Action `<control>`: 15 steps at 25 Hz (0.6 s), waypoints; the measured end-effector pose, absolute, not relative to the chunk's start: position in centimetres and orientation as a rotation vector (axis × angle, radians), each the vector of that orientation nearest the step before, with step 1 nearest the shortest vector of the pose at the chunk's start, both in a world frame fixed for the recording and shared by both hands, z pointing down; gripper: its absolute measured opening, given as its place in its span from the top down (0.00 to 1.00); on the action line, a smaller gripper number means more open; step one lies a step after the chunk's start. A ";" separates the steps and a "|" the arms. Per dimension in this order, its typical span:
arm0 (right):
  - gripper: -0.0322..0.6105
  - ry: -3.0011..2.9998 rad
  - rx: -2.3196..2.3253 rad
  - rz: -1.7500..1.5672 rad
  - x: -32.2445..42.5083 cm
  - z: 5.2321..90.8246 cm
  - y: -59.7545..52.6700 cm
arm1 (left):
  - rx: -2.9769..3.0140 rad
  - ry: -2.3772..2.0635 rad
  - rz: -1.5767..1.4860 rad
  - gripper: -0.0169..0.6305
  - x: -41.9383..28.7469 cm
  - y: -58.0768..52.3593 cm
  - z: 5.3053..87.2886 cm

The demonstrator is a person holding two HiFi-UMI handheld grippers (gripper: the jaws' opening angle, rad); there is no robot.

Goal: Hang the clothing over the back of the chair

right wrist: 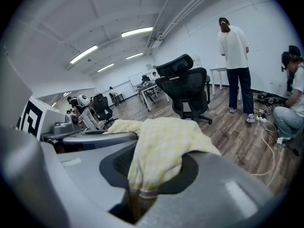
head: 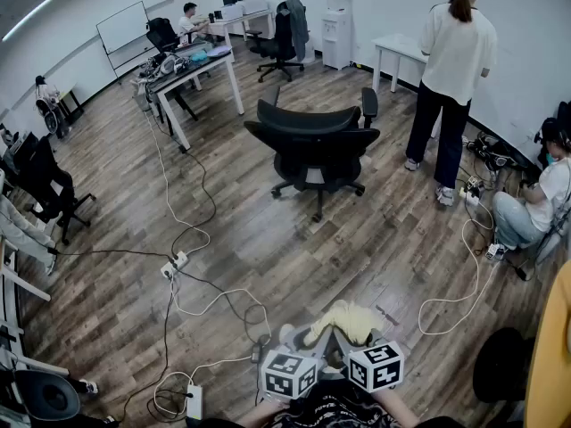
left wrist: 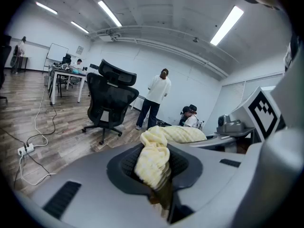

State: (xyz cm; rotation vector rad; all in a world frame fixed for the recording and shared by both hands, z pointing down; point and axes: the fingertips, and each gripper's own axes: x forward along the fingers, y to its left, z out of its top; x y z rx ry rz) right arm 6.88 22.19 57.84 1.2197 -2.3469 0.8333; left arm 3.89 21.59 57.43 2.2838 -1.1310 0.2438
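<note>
A pale yellow garment [head: 351, 322] is bunched low in the head view, stretched between my two grippers. My left gripper [head: 308, 339] is shut on one part of it; in the left gripper view the cloth [left wrist: 152, 160] is pinched between the jaws [left wrist: 159, 194]. My right gripper [head: 359, 335] is shut on another part, where the cloth [right wrist: 164, 144] drapes over the jaws [right wrist: 140, 194]. The black office chair [head: 317, 143] stands well ahead on the wooden floor, its backrest towards me and nothing on it. It also shows as the chair [left wrist: 108, 101] and the chair [right wrist: 187, 87].
White cables and a power strip [head: 174, 264] run across the floor at left. A standing person [head: 453, 78] is right of the chair, and a crouching person [head: 535, 199] is by the right wall. Desks [head: 192, 71] and a white table [head: 401, 50] stand further back.
</note>
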 end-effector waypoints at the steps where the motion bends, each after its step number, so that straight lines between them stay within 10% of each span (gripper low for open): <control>1: 0.82 -2.344 1.215 0.837 6.8 58.1 22.3 | 2.276 -1.123 0.241 0.87 3.8 21.7 57.7; 15: 0.81 -2.347 1.205 0.977 6.8 58.4 19.9 | 2.294 -1.024 0.245 0.87 3.9 19.2 57.7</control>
